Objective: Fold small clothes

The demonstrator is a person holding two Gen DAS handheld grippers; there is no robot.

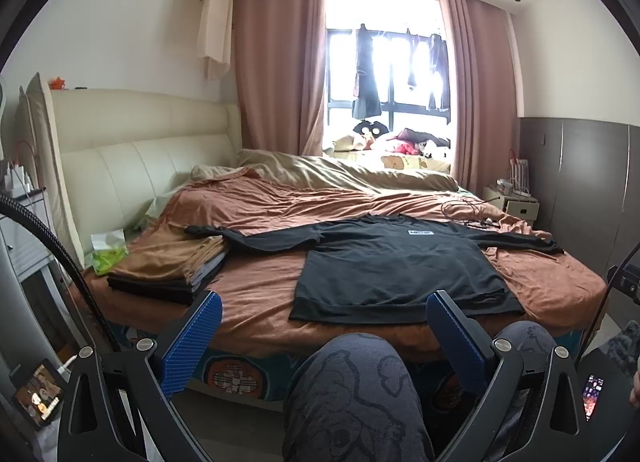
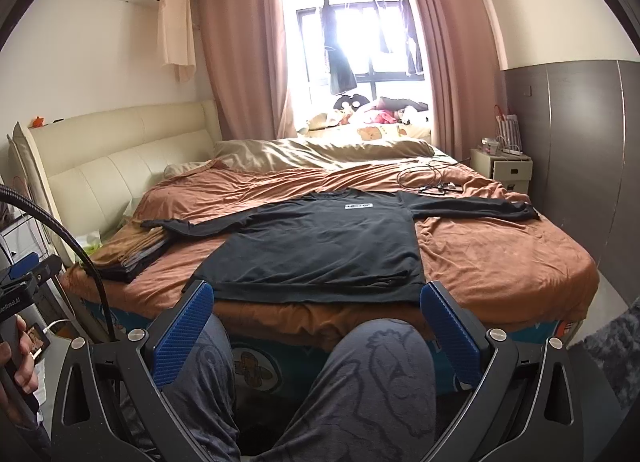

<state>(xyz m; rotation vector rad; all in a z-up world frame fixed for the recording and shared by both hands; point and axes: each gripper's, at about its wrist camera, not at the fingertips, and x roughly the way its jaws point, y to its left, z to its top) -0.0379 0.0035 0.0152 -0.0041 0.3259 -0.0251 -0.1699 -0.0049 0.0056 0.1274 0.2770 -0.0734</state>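
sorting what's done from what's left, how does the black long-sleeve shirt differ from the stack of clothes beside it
The black long-sleeve shirt lies spread flat and unfolded, sleeves stretched out to both sides; the stack of clothes is folded and piled in layers. The shirt is a single black garment with a small white chest label; the stack mixes tan, grey and black pieces. The shirt sits mid-bed, the stack nearer the headboard. One sleeve tip rests on the stack. Both lie on the brown bedspread.

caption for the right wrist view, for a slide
Open right gripper held back from a black long-sleeve shirt spread flat on the bed, beside a folded stack.
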